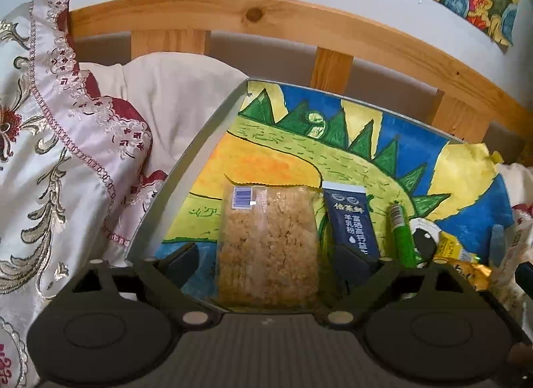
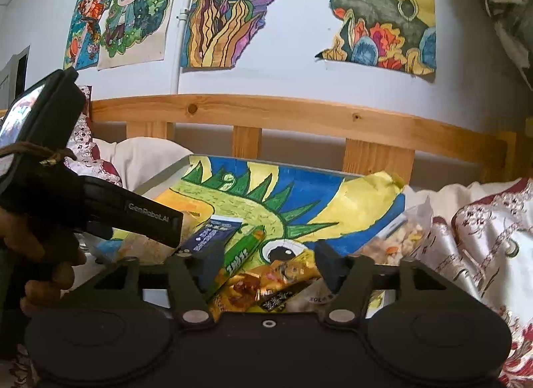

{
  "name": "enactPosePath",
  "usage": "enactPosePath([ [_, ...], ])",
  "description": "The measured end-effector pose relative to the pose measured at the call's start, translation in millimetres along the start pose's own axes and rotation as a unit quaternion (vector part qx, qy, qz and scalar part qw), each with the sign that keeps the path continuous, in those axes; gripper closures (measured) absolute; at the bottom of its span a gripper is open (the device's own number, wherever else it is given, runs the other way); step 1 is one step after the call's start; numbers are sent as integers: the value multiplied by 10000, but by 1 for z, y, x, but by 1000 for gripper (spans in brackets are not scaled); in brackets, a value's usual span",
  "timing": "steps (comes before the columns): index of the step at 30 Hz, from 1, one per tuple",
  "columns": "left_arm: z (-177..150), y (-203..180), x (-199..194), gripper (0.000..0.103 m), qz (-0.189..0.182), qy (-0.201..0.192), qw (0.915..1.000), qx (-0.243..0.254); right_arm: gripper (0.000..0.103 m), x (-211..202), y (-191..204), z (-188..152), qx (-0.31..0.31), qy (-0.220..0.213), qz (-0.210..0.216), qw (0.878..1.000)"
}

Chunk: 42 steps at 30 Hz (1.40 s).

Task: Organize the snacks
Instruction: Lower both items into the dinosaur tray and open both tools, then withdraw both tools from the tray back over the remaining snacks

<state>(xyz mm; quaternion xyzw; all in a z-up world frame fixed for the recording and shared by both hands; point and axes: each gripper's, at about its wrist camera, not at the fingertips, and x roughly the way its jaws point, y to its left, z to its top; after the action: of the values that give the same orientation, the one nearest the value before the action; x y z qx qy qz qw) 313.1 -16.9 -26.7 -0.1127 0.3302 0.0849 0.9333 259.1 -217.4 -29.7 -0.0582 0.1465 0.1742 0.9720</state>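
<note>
Bedside tray (image 1: 186, 168) with a dinosaur drawing: clear crumbly-cake packet (image 1: 266, 248), navy milk-powder sachet (image 1: 353, 224) and green tube (image 1: 401, 234) lined up at its near edge; gold wrapper (image 2: 266, 284) seemingly unsorted. Left tool (image 1: 266, 261) spread around the packet, right tool (image 2: 266, 261) spread, empty.

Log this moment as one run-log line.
left gripper: open around crumbly snack pack | right gripper: open over gold wrapper | tray: navy box, green tube
</note>
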Motion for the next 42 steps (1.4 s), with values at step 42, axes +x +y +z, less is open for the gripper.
enactPosePath([
  [42,-82,62,-197,1,-265,-1094,9935,-180,1,-184,35,16,-59,-731,-316,9968],
])
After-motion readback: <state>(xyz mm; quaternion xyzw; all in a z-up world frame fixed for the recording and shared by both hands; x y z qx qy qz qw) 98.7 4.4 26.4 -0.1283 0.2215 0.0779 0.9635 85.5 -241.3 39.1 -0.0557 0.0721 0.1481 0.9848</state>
